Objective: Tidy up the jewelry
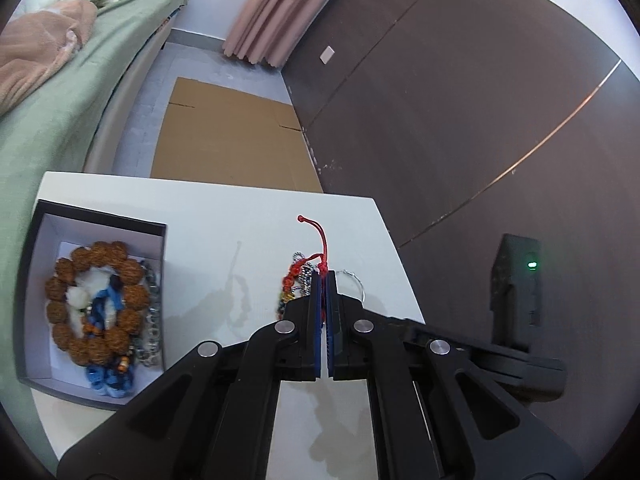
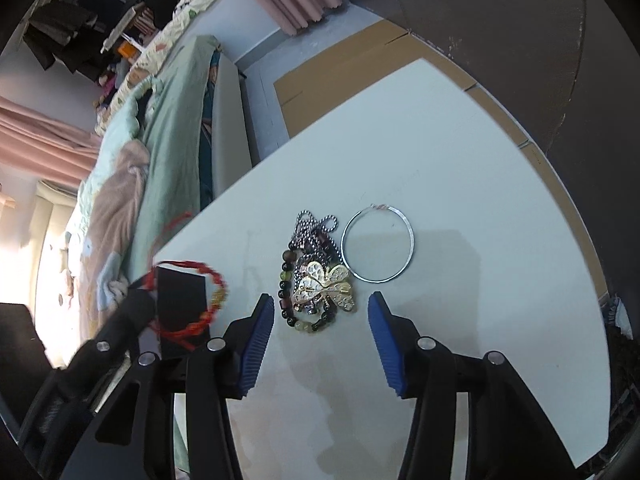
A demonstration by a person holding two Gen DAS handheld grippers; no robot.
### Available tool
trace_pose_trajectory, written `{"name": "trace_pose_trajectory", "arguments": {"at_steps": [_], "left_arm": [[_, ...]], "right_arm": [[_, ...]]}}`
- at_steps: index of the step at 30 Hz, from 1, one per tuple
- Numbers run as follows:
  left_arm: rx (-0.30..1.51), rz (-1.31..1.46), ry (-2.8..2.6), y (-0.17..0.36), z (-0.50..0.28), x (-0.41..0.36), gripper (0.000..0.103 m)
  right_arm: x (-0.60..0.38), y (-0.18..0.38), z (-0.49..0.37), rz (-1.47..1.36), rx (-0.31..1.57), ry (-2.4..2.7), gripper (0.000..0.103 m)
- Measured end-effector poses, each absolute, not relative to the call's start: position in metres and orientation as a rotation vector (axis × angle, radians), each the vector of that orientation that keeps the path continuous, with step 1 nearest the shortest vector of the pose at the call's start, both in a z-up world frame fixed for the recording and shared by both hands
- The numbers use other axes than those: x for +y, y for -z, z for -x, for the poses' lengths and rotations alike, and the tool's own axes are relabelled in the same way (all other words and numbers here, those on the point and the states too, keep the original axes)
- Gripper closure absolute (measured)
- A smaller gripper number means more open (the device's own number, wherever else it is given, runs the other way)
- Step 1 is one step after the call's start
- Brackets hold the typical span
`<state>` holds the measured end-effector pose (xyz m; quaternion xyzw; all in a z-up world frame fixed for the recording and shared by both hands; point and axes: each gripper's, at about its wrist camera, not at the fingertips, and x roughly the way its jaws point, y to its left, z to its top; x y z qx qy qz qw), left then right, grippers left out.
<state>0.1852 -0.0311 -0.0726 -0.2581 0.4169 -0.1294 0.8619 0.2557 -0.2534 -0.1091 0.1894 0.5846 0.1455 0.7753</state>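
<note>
My left gripper is shut on a red cord bracelet; its knotted cord sticks up past the pads and red beads hang at the left. The right wrist view shows that bracelet blurred, lifted off the white table. My right gripper is open just above the table. A pile lies between and just beyond its blue pads: a dark beaded bracelet, a gold butterfly piece and a ball chain. A silver hoop lies just right of the pile.
An open black box at the table's left holds a brown bead bracelet, blue pieces and a silver chain. A green-sheeted bed runs along the left. Flat cardboard lies on the floor, and a dark wall stands at the right.
</note>
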Motion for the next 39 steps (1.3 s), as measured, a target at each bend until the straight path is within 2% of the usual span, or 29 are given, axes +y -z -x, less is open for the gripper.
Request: {"name": "trace_pose_trajectory", "arguments": {"at_steps": [18, 20, 22, 24, 32, 37, 38, 39], "left_arm": [[0.856, 0.598, 0.234, 0.071, -0.190, 0.009, 0.100], [0.849, 0.601, 0.220, 0.070, -0.188, 0.014, 0.100], [0.845, 0.606, 0.211, 0.069, -0.187, 0.020, 0.100], [0.840, 0.609, 0.198, 0.068, -0.184, 0.024, 0.100], [0.826, 0.623, 0.149, 0.064, -0.171, 0.043, 0.100], [0.816, 0.625, 0.087, 0.062, -0.159, 0.059, 0.099], [0.817, 0.629, 0.072, 0.062, -0.156, 0.063, 0.092], [0.817, 0.632, 0.055, 0.063, -0.154, 0.067, 0.071]], "right_arm": [[-0.207, 0.125, -0.272, -0.210, 1.285, -0.245, 0.053], [-0.205, 0.124, -0.274, -0.182, 1.277, -0.239, 0.055], [-0.203, 0.124, -0.274, -0.150, 1.267, -0.227, 0.064], [-0.201, 0.123, -0.274, -0.123, 1.257, -0.224, 0.064], [-0.212, 0.115, -0.268, -0.207, 1.240, -0.269, 0.065], [-0.208, 0.095, -0.256, -0.261, 1.167, -0.339, 0.065], [-0.204, 0.090, -0.253, -0.276, 1.146, -0.361, 0.065], [-0.203, 0.087, -0.252, -0.282, 1.136, -0.373, 0.065]]}}
